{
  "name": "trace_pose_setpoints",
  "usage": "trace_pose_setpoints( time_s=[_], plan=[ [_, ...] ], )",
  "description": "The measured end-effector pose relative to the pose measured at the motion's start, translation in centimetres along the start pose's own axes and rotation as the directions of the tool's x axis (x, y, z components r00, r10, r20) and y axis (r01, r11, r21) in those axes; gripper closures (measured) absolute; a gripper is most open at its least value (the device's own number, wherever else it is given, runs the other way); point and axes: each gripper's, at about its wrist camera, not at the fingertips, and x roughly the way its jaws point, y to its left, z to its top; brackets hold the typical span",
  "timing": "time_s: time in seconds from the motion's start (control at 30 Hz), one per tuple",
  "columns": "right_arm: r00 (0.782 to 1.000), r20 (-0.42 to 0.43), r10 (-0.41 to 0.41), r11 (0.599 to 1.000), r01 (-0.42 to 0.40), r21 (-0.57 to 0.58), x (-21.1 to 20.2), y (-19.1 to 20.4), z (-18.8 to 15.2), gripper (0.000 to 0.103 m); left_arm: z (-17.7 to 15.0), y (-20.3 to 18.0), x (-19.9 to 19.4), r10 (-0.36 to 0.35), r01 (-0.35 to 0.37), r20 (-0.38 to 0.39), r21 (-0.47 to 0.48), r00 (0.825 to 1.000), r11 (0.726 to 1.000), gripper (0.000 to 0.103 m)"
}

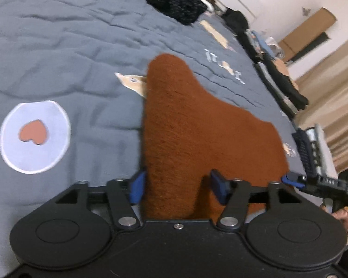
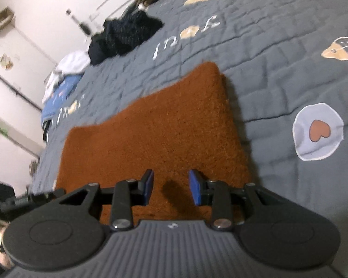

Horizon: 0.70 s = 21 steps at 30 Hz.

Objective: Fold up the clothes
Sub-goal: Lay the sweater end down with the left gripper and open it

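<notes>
Left wrist view. Sweater (image 1: 197,134), rust-brown knit: centre frame, lying on the grey bed (image 1: 69,58), one narrow part reaching toward upper centre. Left tongs (image 1: 176,185): jaws wide, a raised ridge of the knit standing between them, not pinched. Right tongs (image 1: 292,180): tip at right edge, at the sweater's border. Dark clothes (image 1: 174,2): top centre.

Right wrist view. Sweater: centre, a flat slab with straight edges, seemingly already doubled. Right tongs (image 2: 171,187): jaws wide, above the near edge, holding nothing. Heart patch (image 2: 317,132): right.

Handling note: whether another fold follows cannot be told; if so, grip all layers at the edge, both corners level, and lay over without dragging.
</notes>
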Motion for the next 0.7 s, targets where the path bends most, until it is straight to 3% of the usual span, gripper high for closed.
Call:
trace_pose_setpoints(
  time_s=[0.13, 0.23, 0.27, 0.33, 0.4, 0.57, 0.63, 0.7],
  plan=[
    [0.995, 0.099, 0.005, 0.998, -0.012, 0.066, -1.0, 1.0, -0.8, 0.07, -1.2, -0.3, 0.6, 0.002, -0.001, 0.031, -0.03, 1.0, 1.0, 0.032],
    [0.993, 0.12, -0.003, 0.998, -0.005, 0.059, -0.8, 2.3, -0.8, 0.07, -1.9, -0.6, 0.7, 0.006, -0.003, 0.059, -0.056, 0.998, 0.998, 0.034],
    [0.992, 0.124, -0.006, 0.999, -0.001, 0.053, -0.7, 2.8, -0.8, 0.07, -2.0, -0.6, 0.6, 0.009, -0.004, 0.071, -0.067, 0.997, 0.998, 0.036],
    [0.991, 0.132, -0.013, 0.999, 0.008, 0.039, -0.5, 3.7, -0.8, 0.07, -2.2, -0.4, 0.1, 0.013, -0.004, 0.093, -0.097, 0.996, 0.995, 0.051],
    [0.99, 0.138, -0.019, 0.999, 0.015, 0.03, -0.2, 4.5, -0.8, 0.07, -2.3, 0.1, -0.3, 0.02, -0.007, 0.105, -0.13, 0.994, 0.992, 0.051],
    [0.992, 0.128, -0.01, 0.999, 0.004, 0.045, 0.8, 5.1, -0.9, 0.07, -2.5, 1.2, -0.1, 0.005, 0.014, 0.098, -0.192, 0.995, 0.981, 0.041],
    [0.992, 0.126, -0.003, 0.999, -0.003, 0.042, 1.0, 5.4, -1.0, 0.069, -2.5, 0.6, 0.4, -0.002, 0.016, 0.09, -0.156, 0.996, 0.988, 0.026],
    [0.993, 0.12, 0.016, 0.999, -0.021, 0.039, 1.2, 5.5, -1.2, 0.069, -2.8, -0.2, 0.8, 0.011, 0.0, 0.094, -0.116, 0.996, 0.993, 0.022]
  ],
)
